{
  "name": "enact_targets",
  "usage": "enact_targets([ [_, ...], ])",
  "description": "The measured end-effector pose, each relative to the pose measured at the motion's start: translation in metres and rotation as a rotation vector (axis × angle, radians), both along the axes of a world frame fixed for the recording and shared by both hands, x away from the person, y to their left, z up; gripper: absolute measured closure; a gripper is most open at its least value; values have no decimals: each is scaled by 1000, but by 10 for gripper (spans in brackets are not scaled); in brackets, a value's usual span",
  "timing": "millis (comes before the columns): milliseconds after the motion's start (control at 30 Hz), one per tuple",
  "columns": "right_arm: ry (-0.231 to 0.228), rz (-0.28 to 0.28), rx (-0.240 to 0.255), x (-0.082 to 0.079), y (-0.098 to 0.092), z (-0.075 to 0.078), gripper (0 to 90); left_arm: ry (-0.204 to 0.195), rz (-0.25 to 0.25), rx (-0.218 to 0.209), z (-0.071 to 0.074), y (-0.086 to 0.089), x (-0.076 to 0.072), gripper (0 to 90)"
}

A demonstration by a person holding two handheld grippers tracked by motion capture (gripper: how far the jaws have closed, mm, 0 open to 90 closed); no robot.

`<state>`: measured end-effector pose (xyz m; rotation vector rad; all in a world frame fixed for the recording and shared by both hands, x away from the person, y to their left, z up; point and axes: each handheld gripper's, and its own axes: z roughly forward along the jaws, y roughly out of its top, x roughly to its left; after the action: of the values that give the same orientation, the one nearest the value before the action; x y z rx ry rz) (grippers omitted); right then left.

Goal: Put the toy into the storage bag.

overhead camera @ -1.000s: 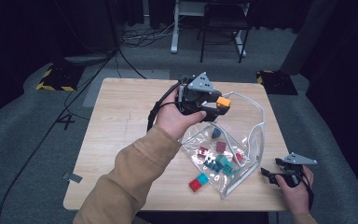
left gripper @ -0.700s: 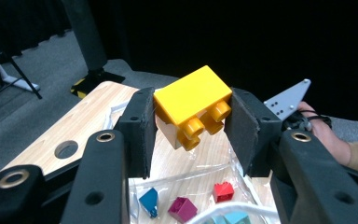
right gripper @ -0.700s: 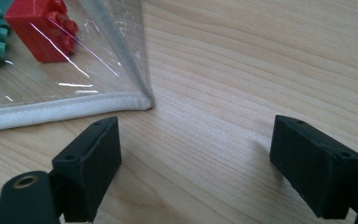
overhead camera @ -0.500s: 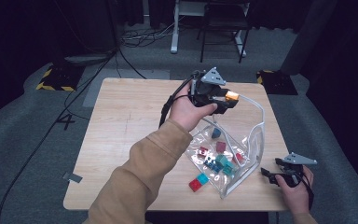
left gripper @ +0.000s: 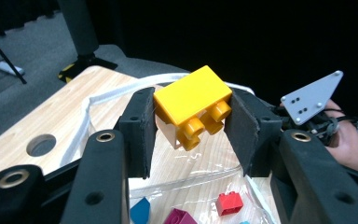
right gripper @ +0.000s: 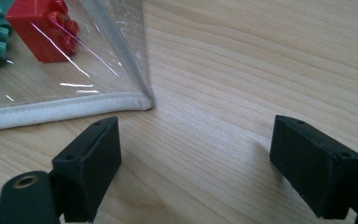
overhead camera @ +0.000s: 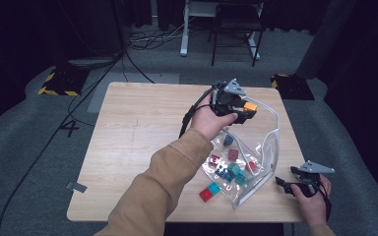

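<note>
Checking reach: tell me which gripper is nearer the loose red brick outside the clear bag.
Right. The right gripper sits beyond the bag; the left gripper is farther from the red brick.

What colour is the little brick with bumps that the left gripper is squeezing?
The studded plastic brick is yellow-orange, clearest in the left gripper view, clamped by the left gripper.

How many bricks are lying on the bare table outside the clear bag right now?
2: a red brick and a teal brick, touching, by the bag's near-left edge. Others might hide behind the sleeve.
</note>
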<state>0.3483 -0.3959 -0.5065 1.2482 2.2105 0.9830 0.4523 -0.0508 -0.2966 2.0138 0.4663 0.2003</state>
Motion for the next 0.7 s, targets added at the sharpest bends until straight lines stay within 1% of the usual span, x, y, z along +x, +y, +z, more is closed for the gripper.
enact_targets([
  [200,0,1,0,0,0,0,165,18,11,8,-12,-6,5,543],
  [467,5,2,1,0,0,0,165,43,2,24,-24,-14,8,542],
  [700,3,2,2,0,0,0,165,77,3,57,-32,-17,10,542],
])
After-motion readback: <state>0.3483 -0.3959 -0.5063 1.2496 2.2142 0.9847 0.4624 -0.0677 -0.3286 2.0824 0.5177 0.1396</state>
